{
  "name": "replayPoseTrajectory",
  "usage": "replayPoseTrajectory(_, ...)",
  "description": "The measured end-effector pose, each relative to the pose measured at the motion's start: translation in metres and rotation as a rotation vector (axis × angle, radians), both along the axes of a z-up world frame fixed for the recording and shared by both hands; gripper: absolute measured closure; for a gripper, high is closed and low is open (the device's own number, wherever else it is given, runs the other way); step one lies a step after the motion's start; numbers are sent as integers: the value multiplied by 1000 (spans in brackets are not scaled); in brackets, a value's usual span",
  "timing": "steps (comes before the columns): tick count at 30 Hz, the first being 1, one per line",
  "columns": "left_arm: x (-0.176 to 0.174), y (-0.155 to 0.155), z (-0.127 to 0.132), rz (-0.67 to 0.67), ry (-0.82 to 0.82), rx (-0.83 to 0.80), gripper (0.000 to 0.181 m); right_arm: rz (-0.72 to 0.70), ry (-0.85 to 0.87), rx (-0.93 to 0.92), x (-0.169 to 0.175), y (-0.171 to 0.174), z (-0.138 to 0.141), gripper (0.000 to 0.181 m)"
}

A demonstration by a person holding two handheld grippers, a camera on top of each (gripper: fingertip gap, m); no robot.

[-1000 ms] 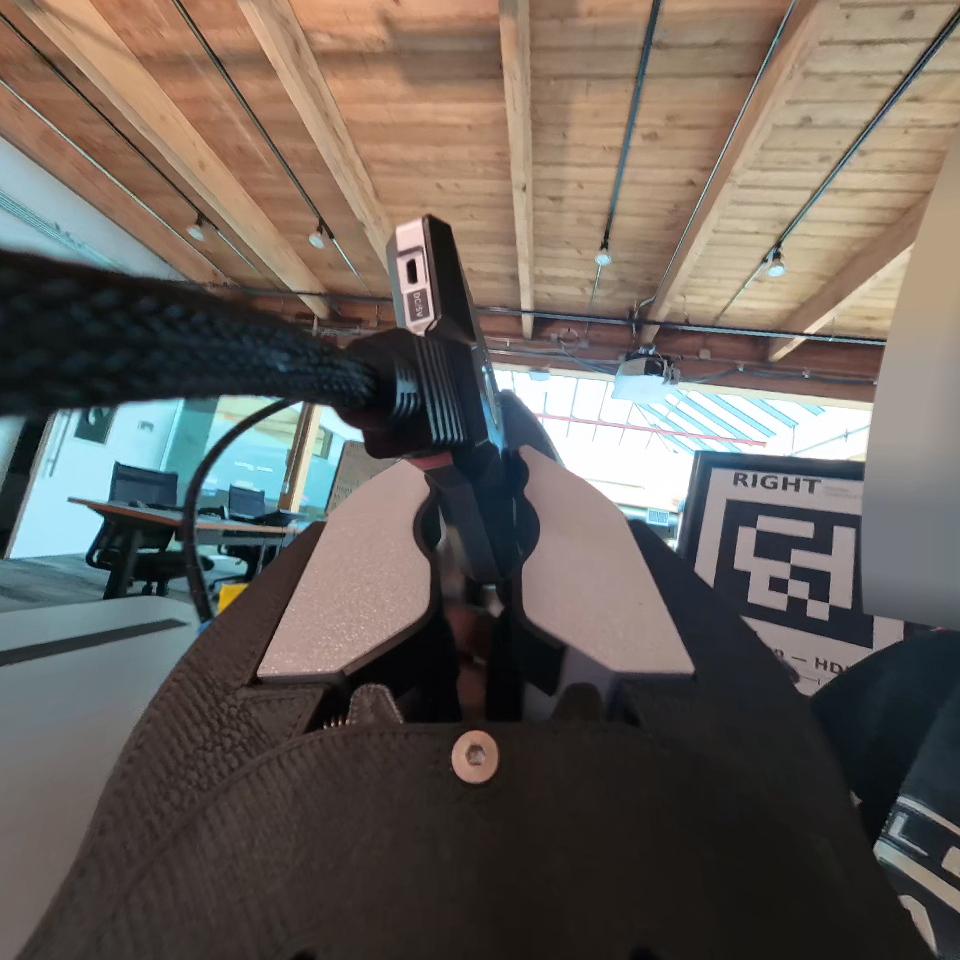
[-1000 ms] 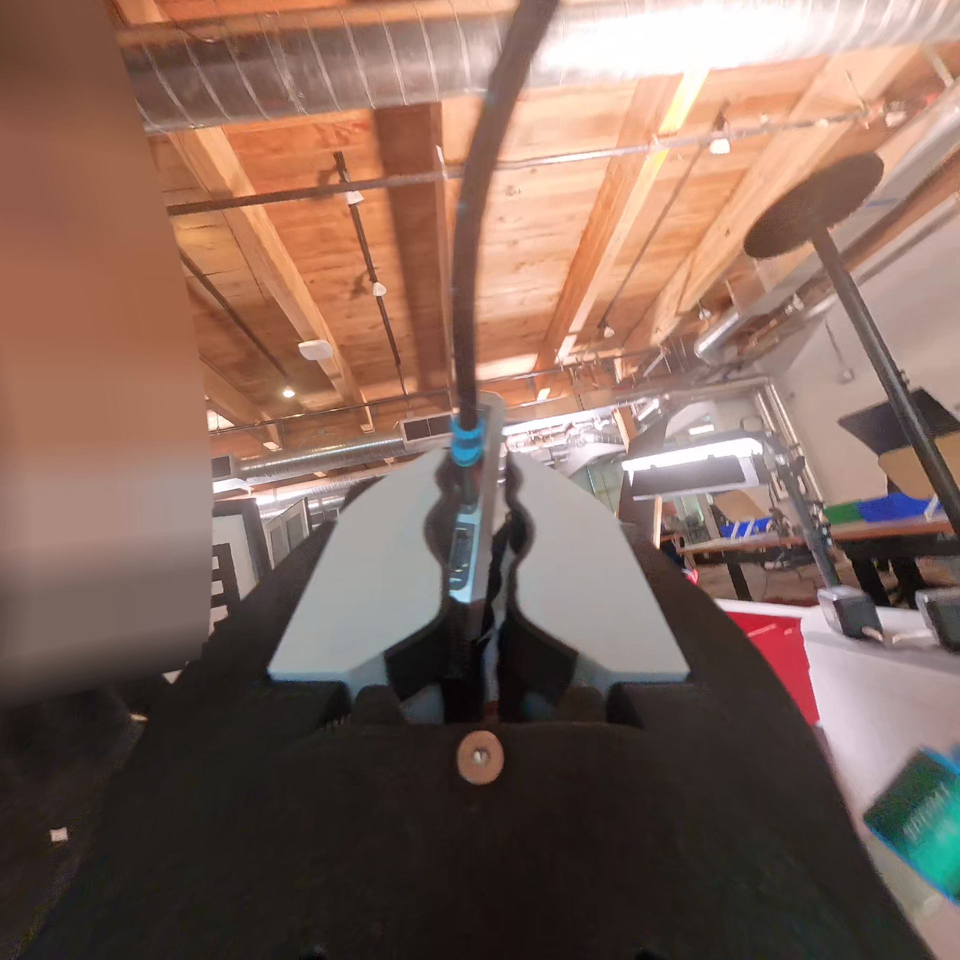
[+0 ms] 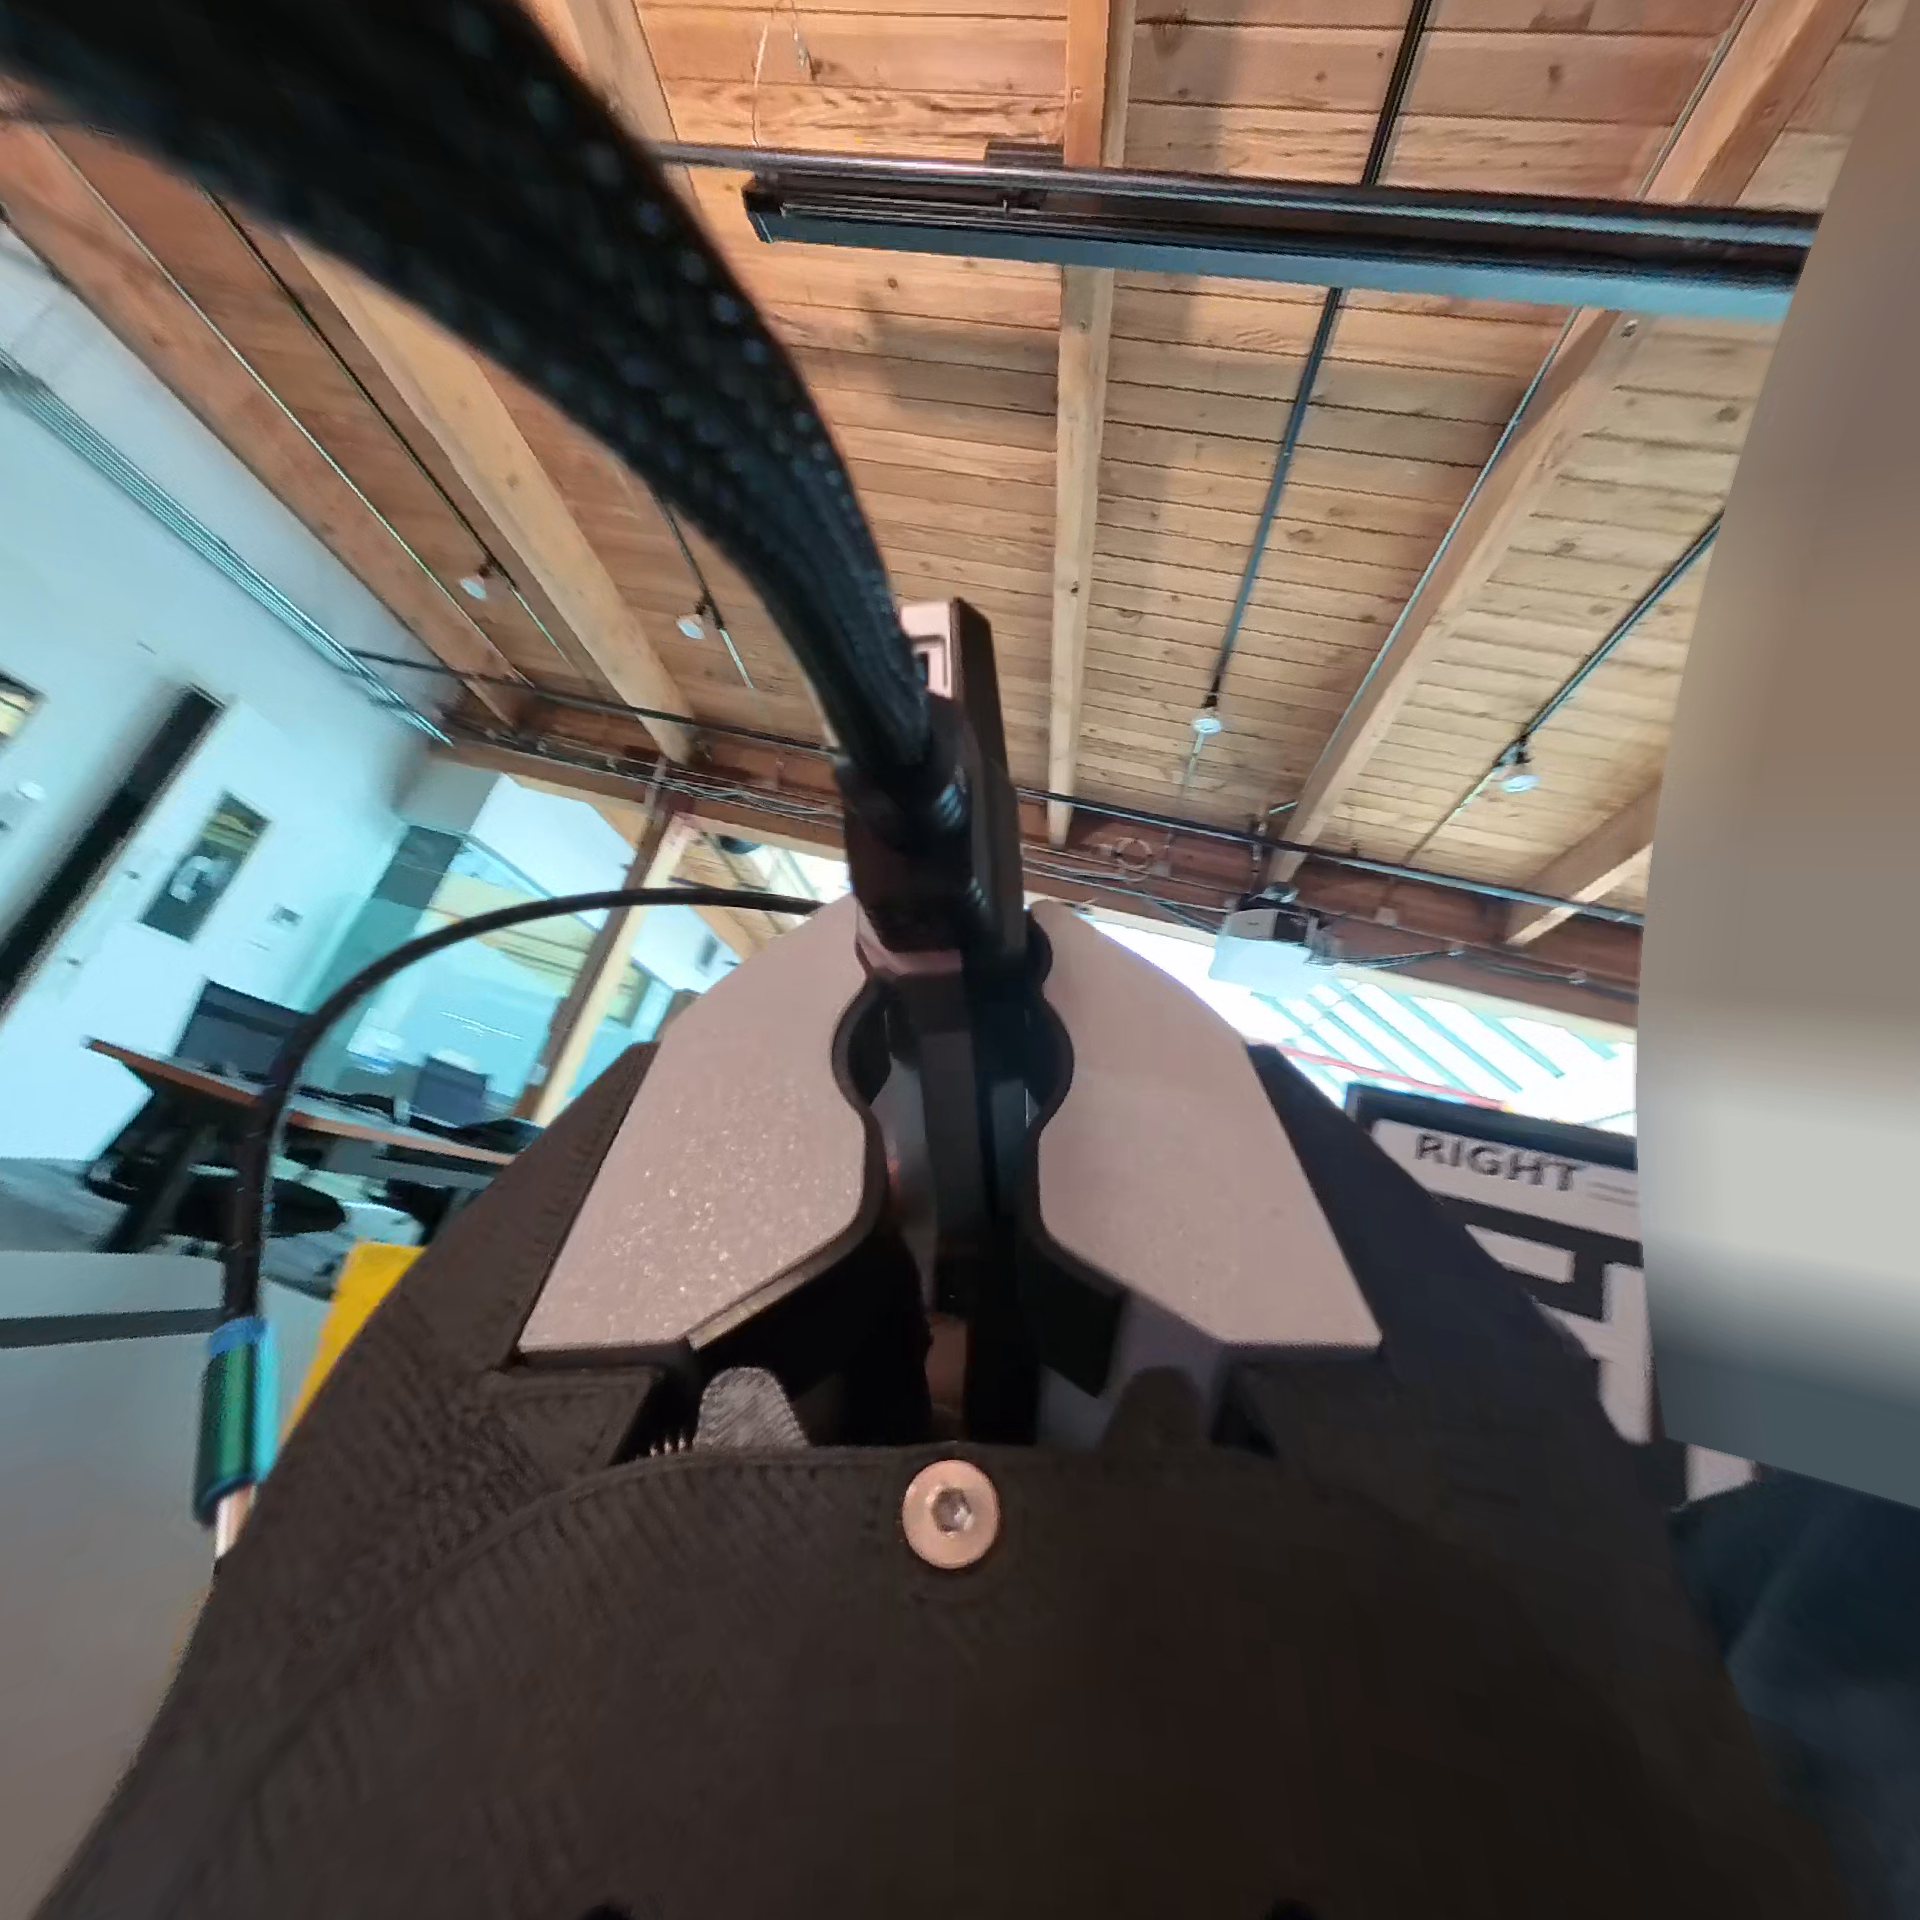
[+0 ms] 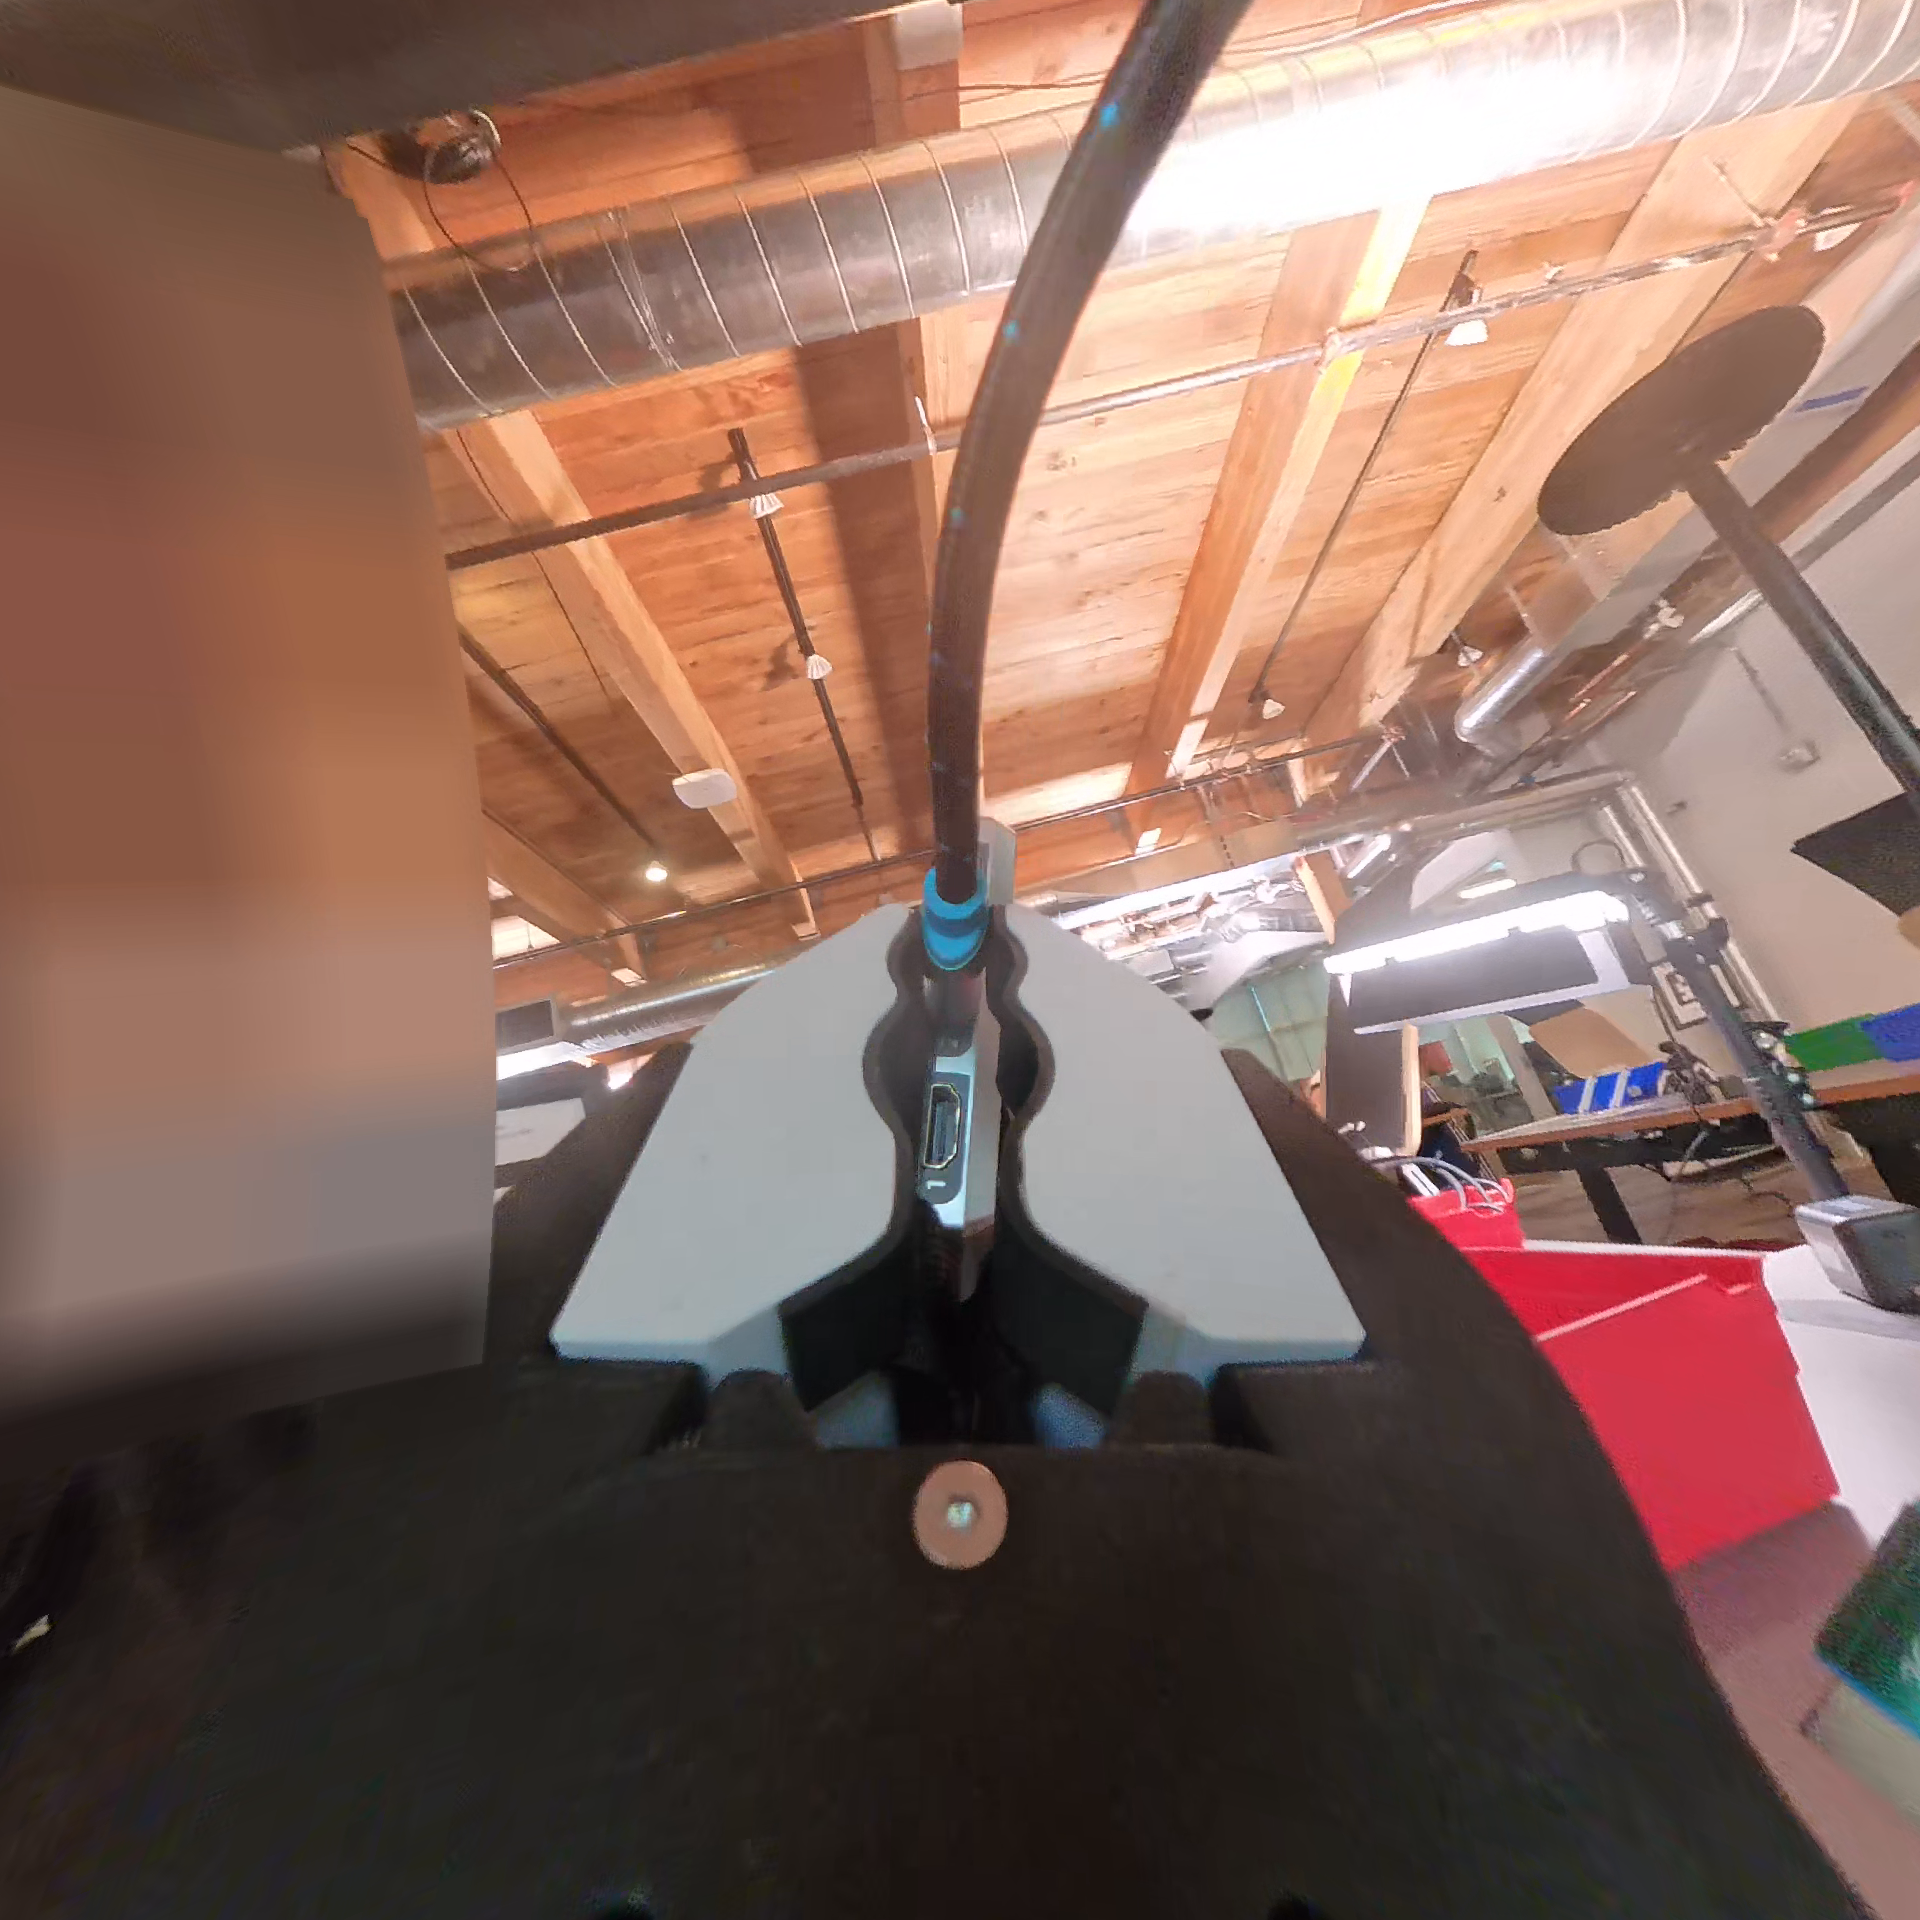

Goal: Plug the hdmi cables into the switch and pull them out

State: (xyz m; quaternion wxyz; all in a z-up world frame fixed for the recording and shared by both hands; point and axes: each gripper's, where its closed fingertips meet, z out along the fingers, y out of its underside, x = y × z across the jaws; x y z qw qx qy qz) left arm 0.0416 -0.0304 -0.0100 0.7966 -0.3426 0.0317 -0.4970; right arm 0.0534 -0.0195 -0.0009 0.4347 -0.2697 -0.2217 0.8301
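Right wrist view: switch (image 4: 951,1132) clamped edge-on between jaws; left jaws clamp it too.

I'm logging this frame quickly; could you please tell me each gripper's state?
Left gripper: shut on the slim black-and-silver switch box.
Right gripper: shut on the thin grey metal switch.

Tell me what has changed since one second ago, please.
In the left wrist view the braided cable swung from lying sideways on the left to rising upward, and the switch turned edge-on. Both tongs stayed shut: left tongs on the switch, right tongs on the switch with the blue-collared cable.
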Motion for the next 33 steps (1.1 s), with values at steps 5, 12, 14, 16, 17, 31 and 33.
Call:
replayPoseTrajectory(5,2,-5,25,-63,-55,40,162,-65,76,102,5,-6,30,172)
replayPoseTrajectory(12,-27,-57,70,7,-134,347,161,10,411,-154,49,18,78,170)
replayPoseTrajectory(14,-67,-63,79,167,-175,379,161,111,479,-271,69,41,85,170)
replayPoseTrajectory(16,-89,-58,79,232,-142,353,161,-90,352,-87,54,30,85,170)
replayPoseTrajectory(17,-94,-55,78,261,-112,335,160,-72,302,-59,46,25,85,170)
replayPoseTrajectory(31,-87,-76,84,297,71,347,158,-439,-644,574,73,58,25,168)
replayPoseTrajectory(33,-85,-70,80,263,88,307,158,-582,-657,557,95,76,30,168)
